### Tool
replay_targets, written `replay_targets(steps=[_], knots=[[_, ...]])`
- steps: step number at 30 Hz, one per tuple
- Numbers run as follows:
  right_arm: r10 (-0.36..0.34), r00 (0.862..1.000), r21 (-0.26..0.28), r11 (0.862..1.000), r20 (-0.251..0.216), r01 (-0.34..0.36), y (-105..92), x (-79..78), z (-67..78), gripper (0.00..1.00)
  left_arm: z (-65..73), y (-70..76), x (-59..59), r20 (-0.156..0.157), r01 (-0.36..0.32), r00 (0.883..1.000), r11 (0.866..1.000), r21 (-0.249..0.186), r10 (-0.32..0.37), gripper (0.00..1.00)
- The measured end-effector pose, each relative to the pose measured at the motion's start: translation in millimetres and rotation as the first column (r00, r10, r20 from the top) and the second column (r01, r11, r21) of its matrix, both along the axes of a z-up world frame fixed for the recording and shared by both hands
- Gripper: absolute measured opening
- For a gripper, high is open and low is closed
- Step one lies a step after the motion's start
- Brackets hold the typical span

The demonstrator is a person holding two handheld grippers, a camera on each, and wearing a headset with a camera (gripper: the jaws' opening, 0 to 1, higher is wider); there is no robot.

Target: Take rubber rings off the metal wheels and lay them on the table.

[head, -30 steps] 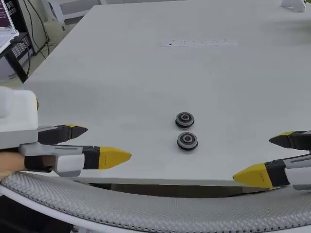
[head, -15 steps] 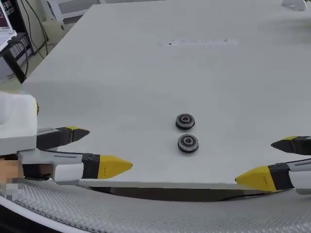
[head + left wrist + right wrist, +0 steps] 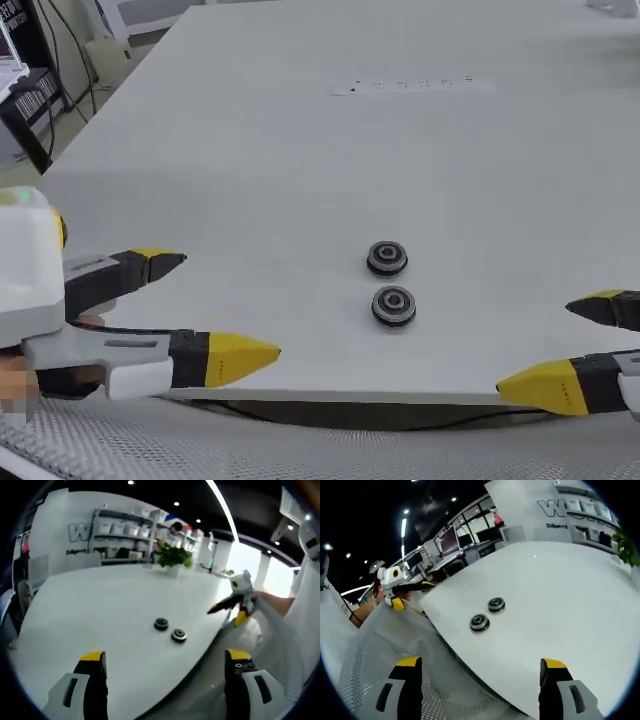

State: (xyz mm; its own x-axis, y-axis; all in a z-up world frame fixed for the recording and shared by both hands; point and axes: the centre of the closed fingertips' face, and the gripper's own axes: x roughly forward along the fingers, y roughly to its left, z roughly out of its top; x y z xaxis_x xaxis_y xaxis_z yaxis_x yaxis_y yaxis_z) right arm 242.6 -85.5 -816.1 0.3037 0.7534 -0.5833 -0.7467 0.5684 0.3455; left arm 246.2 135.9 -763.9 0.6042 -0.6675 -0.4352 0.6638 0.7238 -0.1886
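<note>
Two small metal wheels with black rubber rings lie side by side on the white table [image 3: 300,160]: the nearer wheel [image 3: 393,306] [image 3: 178,635] [image 3: 479,622] and the farther wheel [image 3: 386,258] [image 3: 161,624] [image 3: 496,604]. My left gripper [image 3: 228,308] [image 3: 162,665] hovers open at the table's near left edge, well left of the wheels. My right gripper [image 3: 560,345] [image 3: 476,672] hangs open at the near right edge, to their right. Both have yellow-tipped jaws spread wide with nothing between them.
A mesh chair back [image 3: 300,450] curves along the table's near edge below both grippers. A strip of small markings [image 3: 410,86] lies farther back on the table. Desks and cables [image 3: 40,70] stand at far left. A potted plant [image 3: 172,557] sits at the table's far end.
The head view has shifted a little, so the wheels sit slightly lower in it. Both grippers stay open in roughly the same places; the wheels have not moved.
</note>
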Motion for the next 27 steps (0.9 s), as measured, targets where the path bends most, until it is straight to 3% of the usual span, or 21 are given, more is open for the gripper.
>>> replay_targets(steps=[5,6,8,11,13,15,16,17,20,24,27], knots=[[0.017,1.000,0.045,0.999,0.026,-0.018,5.2,2.9,9.9,0.97,9.9,-8.8,2.4,0.028,0.083,0.996,0.994,0.065,-0.084,1.00],[0.009,0.999,0.064,0.998,0.038,-0.011,5.8,5.5,14.7,0.96,18.3,-13.9,4.4,0.053,0.104,0.993,0.993,0.059,-0.107,1.00],[-0.007,0.996,0.079,0.997,0.088,0.000,4.5,14.1,22.0,0.94,31.4,-20.5,6.4,0.073,0.125,0.989,0.991,0.044,-0.128,1.00],[-0.018,0.994,0.073,0.997,0.105,0.011,1.7,20.2,28.3,0.90,50.5,-30.6,10.5,0.124,0.156,0.980,0.987,0.034,-0.159,0.99],[-0.024,0.993,0.076,0.997,0.114,0.016,1.2,24.2,35.5,0.90,58.0,-35.0,11.4,0.138,0.169,0.975,0.985,0.041,-0.173,0.98],[-0.018,0.988,0.064,0.998,0.155,0.008,0.6,28.6,44.6,0.87,64.9,-40.3,12.8,0.159,0.186,0.968,0.981,0.064,-0.194,0.98],[-0.014,0.978,0.057,0.998,0.210,0.002,0.5,33.9,53.4,0.85,68.0,-42.2,14.2,0.173,0.188,0.965,0.979,0.075,-0.198,0.98],[-0.012,0.973,0.057,0.998,0.231,-0.002,1.0,35.8,59.1,0.83,74.2,-45.9,16.7,0.208,0.196,0.955,0.977,0.089,-0.211,0.98],[-0.002,0.964,0.063,0.998,0.266,-0.015,4.3,39.7,79.1,0.80,80.4,-54.3,18.0,0.217,0.233,0.943,0.966,0.111,-0.253,0.96],[0.026,0.936,0.075,0.996,0.352,-0.056,10.2,54.3,108.0,0.81,91.5,-67.9,23.6,0.262,0.282,0.912,0.946,0.159,-0.316,0.96],[0.028,0.932,0.085,0.994,0.361,-0.063,13.1,64.2,114.0,0.82,97.9,-78.9,26.8,0.285,0.321,0.892,0.935,0.149,-0.351,0.94]])
